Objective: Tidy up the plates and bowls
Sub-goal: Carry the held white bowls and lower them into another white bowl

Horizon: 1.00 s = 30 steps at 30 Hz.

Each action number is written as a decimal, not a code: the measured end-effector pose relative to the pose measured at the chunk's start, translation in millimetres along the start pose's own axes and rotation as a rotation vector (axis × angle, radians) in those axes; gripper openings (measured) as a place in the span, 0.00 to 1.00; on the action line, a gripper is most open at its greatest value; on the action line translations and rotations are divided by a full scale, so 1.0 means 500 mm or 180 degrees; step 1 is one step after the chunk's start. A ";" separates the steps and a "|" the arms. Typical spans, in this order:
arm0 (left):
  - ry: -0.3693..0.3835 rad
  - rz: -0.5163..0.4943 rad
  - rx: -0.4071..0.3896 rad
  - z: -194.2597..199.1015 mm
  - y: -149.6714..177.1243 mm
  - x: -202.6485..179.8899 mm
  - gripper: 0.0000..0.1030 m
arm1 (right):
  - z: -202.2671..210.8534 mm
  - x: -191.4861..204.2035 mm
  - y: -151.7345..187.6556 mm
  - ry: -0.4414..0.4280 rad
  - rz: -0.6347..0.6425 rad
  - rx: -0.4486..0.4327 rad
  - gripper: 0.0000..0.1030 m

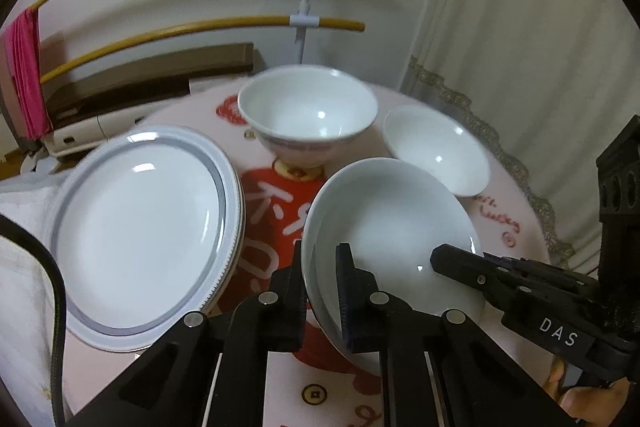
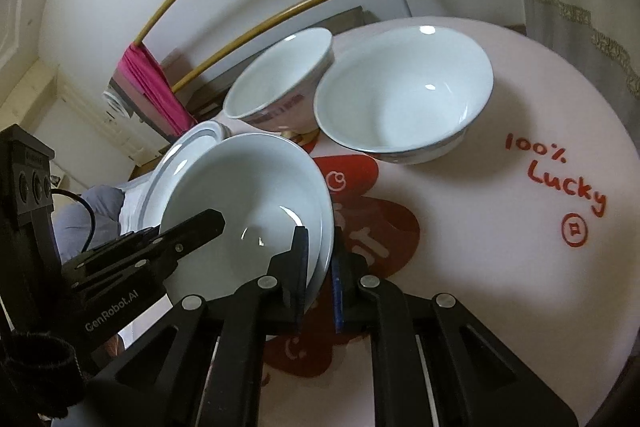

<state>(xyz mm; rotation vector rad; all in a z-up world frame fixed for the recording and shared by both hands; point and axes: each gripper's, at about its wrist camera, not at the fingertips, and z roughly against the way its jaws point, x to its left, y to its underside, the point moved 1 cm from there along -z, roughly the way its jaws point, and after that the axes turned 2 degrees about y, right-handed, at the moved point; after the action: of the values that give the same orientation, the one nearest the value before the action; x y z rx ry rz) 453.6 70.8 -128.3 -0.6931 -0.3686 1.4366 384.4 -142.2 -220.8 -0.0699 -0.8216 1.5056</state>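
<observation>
A deep white plate (image 1: 392, 223) (image 2: 240, 195) is tilted over the table, gripped from both sides. My left gripper (image 1: 322, 283) is shut on its near-left rim, one finger inside and one outside. In its own view my right gripper (image 2: 320, 267) is shut on the opposite rim. Each gripper shows in the other's view: the right gripper (image 1: 448, 261) comes in from the right, the left gripper (image 2: 212, 221) from the left. A stack of grey-banded plates (image 1: 140, 227) (image 2: 188, 143) lies to the left. Behind stand a pink-patterned bowl (image 1: 308, 111) (image 2: 280, 75) and a plain white bowl (image 1: 436, 147) (image 2: 404, 87).
The round table (image 2: 520, 247) has a pink cloth with red print. A rack of yellow rods (image 1: 200, 27) with a pink cloth (image 1: 24, 75) stands behind. A curtain (image 1: 540, 67) hangs at the right, a white cloth (image 1: 20, 267) lies at the left. A grey-gloved hand (image 2: 88, 211) holds the left gripper.
</observation>
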 end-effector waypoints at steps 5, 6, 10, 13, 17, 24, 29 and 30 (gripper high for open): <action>0.0062 -0.0062 -0.0268 0.078 -0.020 -0.015 0.09 | 0.068 0.039 -0.018 0.0036 0.0193 -0.0205 0.09; 0.0070 -0.0071 -0.0328 0.094 -0.027 -0.019 0.09 | 0.085 0.049 -0.025 0.0042 0.0241 -0.0256 0.09; 0.0086 -0.0095 -0.0469 0.137 -0.052 -0.022 0.09 | 0.135 0.087 -0.060 0.0068 0.0399 -0.0403 0.10; 0.0098 -0.0115 -0.0564 0.158 -0.074 -0.021 0.09 | 0.156 0.111 -0.090 0.0074 0.0488 -0.0456 0.10; 0.0135 -0.0060 -0.0611 0.158 -0.110 0.006 0.09 | 0.168 0.141 -0.149 0.0150 0.0611 -0.0574 0.10; 0.0076 0.0116 -0.0468 0.080 -0.154 0.063 0.09 | 0.092 0.144 -0.220 0.0229 0.0684 -0.0470 0.10; 0.0039 0.0224 -0.0295 0.007 -0.172 0.094 0.09 | 0.011 0.120 -0.252 0.0326 0.0687 -0.0298 0.10; 0.0037 0.0235 -0.0269 -0.004 -0.175 0.096 0.09 | -0.002 0.113 -0.256 0.0332 0.0675 -0.0271 0.10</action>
<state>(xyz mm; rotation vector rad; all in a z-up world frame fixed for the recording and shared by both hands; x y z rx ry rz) 528.5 118.3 -82.9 -0.7900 -0.3999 1.4928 485.1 -106.6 -130.2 -0.3044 -0.8134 1.6505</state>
